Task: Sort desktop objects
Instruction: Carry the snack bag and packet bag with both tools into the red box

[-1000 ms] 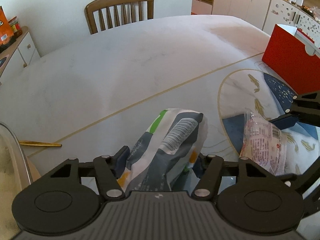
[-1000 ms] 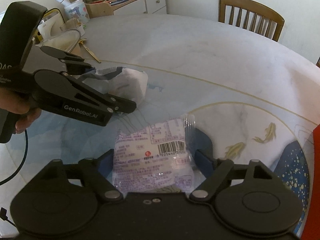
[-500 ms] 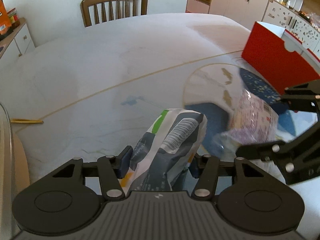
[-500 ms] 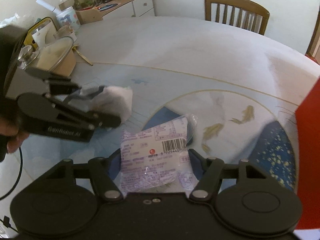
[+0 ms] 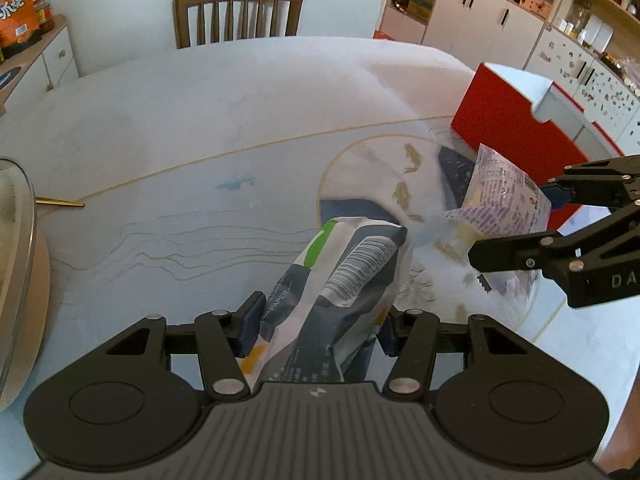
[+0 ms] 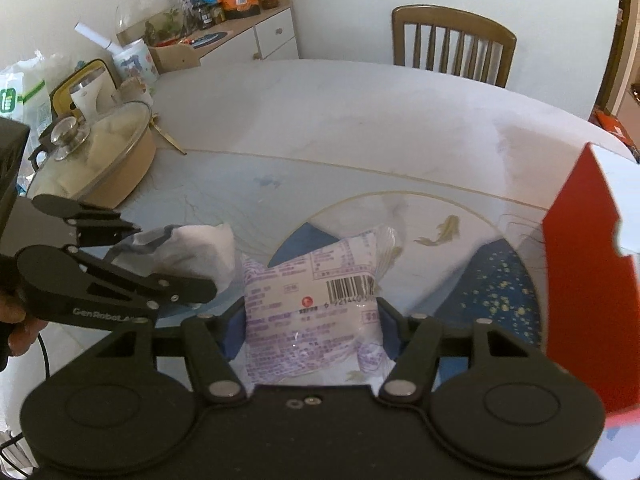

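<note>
My left gripper (image 5: 320, 328) is shut on a grey, white and green tissue pack (image 5: 340, 288) and holds it above the table. It also shows in the right wrist view (image 6: 188, 248). My right gripper (image 6: 312, 328) is shut on a clear purple-printed snack bag (image 6: 316, 300), held above the table. The bag also shows in the left wrist view (image 5: 500, 200), to the right of the tissue pack. A red open-top box (image 5: 516, 128) stands at the right of the table, close beside the right gripper (image 6: 588, 280).
A tan pot with a glass lid (image 6: 96, 160) stands at the table's left, a gold utensil (image 5: 60, 202) beside it. A wooden chair (image 5: 238, 14) is at the far side. A sideboard with jars and snacks (image 6: 224, 12) lines the wall.
Both grippers have lifted their packs off the table and risen. The right gripper with the snack bag has moved toward the red box.
</note>
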